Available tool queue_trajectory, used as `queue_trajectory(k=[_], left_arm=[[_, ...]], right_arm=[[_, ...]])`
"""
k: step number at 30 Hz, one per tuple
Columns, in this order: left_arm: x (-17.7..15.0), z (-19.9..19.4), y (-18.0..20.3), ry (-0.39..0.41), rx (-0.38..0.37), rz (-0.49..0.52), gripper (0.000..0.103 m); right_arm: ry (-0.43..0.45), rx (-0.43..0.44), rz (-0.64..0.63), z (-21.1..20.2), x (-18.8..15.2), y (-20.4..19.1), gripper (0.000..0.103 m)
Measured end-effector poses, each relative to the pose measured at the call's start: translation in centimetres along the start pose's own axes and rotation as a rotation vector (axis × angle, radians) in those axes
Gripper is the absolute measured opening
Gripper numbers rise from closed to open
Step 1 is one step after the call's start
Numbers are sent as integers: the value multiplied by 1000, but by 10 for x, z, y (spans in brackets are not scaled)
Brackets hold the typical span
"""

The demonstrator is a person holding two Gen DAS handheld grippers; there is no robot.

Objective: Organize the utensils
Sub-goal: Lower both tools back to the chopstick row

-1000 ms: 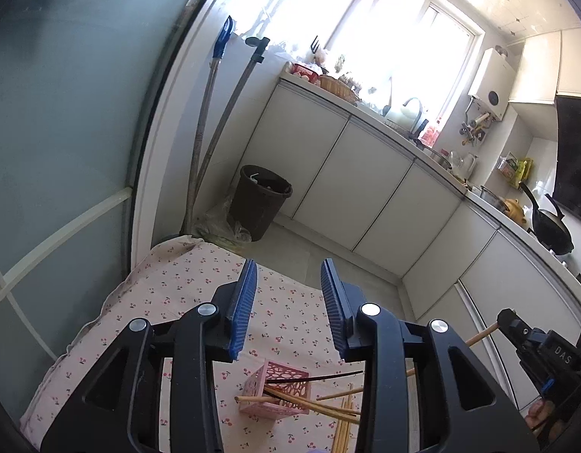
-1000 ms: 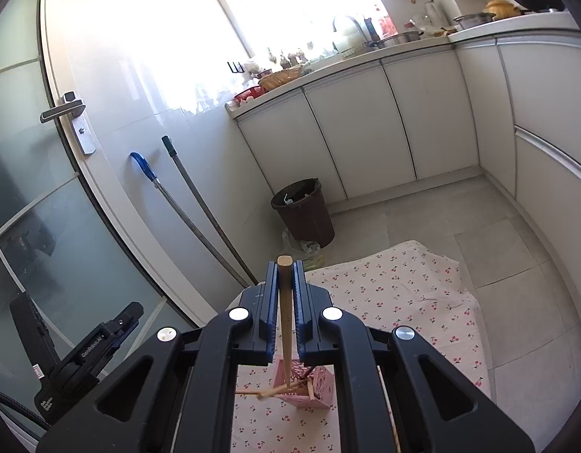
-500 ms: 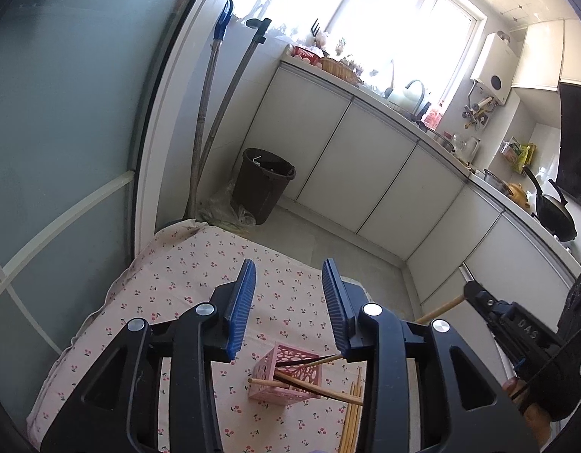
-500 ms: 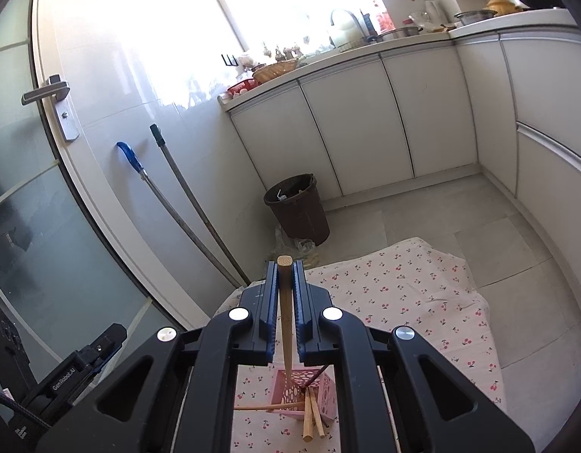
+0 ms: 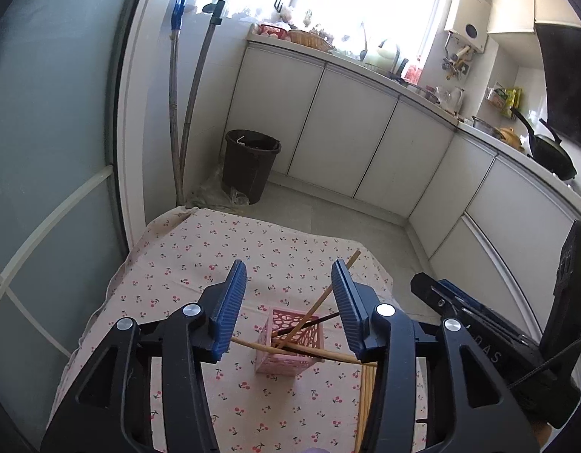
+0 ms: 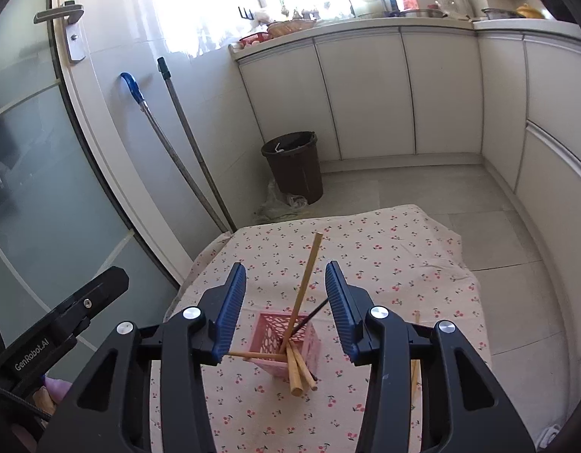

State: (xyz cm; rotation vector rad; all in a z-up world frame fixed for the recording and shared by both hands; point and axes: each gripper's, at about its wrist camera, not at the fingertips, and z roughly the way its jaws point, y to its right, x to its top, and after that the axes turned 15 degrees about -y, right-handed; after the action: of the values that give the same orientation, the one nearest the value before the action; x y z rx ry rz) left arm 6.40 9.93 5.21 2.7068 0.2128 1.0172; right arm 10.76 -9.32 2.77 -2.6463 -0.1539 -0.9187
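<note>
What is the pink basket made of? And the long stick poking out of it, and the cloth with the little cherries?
The pink basket looks like moulded plastic: even colour, thin walls, cut-out oval holes. The long stick, a chopstick, looks like bare wood or bamboo: pale tan, matte, no shine. The cherry cloth looks like thin woven fabric, maybe cotton: it wrinkles and drapes softly over the edges.

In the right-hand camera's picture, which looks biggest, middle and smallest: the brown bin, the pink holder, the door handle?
1. Brown bin.
2. Pink holder, though it sits nearer the camera.
3. Door handle.
</note>
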Motion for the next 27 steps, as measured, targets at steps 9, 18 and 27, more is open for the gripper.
queue_trajectory(k=[9, 18, 27], left_arm=[[-20, 9, 17, -50, 41, 59, 62], [-39, 18, 37, -94, 36, 107, 79], [-59, 33, 53, -147, 43, 173, 88]], right_arm=[[2, -127, -10, -19, -29, 15, 60], [20, -227, 55, -36, -50, 44, 87], [15, -291, 131, -52, -62, 79, 93]])
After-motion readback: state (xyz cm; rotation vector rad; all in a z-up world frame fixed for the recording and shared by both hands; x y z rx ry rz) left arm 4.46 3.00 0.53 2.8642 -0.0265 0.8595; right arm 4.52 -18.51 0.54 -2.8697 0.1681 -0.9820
